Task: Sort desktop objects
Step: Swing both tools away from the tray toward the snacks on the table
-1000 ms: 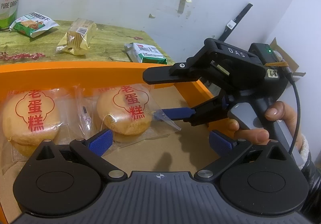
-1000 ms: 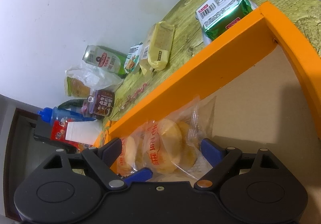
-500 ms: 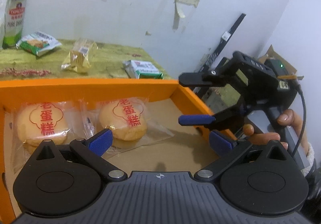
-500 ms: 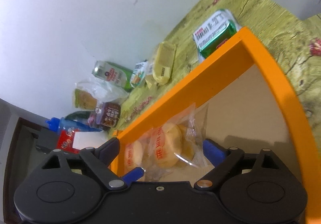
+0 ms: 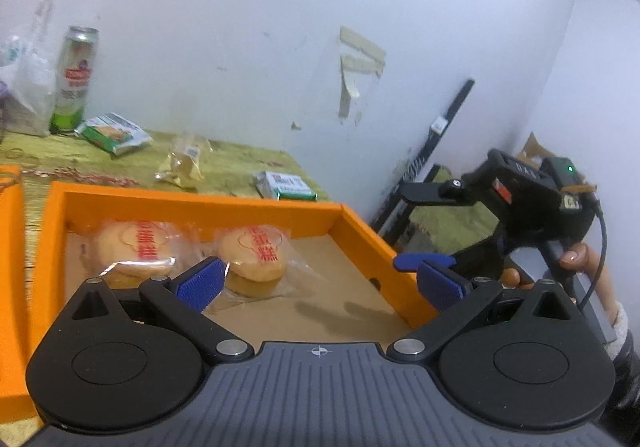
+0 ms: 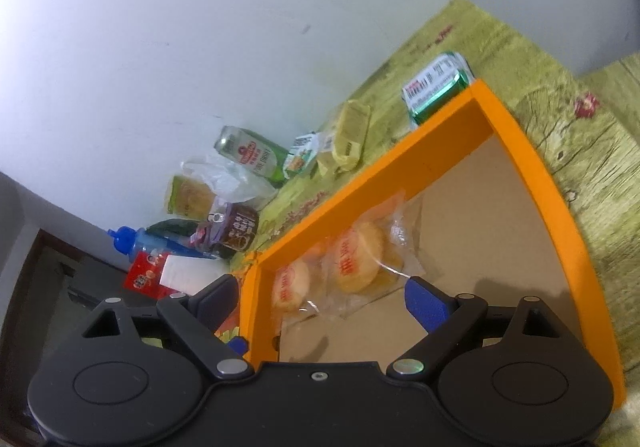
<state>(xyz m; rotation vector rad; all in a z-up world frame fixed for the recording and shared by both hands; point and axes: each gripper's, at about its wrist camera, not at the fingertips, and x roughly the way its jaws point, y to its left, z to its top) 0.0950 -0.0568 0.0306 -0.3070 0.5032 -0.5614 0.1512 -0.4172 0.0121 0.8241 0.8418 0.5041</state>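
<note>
1. A white wall with peeling tape backs a table (image 5: 240,163) covered in a green-yellow patterned cloth; an orange tray (image 5: 256,207) with a brown floor lies on it.
2. Two egg cakes in clear wrappers printed with red characters already lie in the tray: one (image 5: 256,259) just ahead of the left gripper's (image 5: 320,279) left finger, the other (image 5: 136,251) further out to the left of that finger. From the right wrist view the same pair sits between and beyond the right gripper's (image 6: 320,299) fingers, against the tray's far wall.
3. The left gripper's fingers are spread, with nothing between the blue pads.
4. The right gripper's jaws have just been opening and now stand wide with nothing gripped; a person's hand (image 5: 576,267) holds its handle outside the tray's right wall.
5. Still loose on the cloth beyond the fingers: a green-and-white packet (image 5: 286,185) just past the tray's far wall, a yellow wrapped snack (image 5: 182,163), a green biscuit packet (image 5: 114,133), a green beer can (image 5: 74,87) and a plastic bag (image 5: 28,87).
6. By my reading, sorting is in an early stage: two items are in, and at least five remain.
</note>
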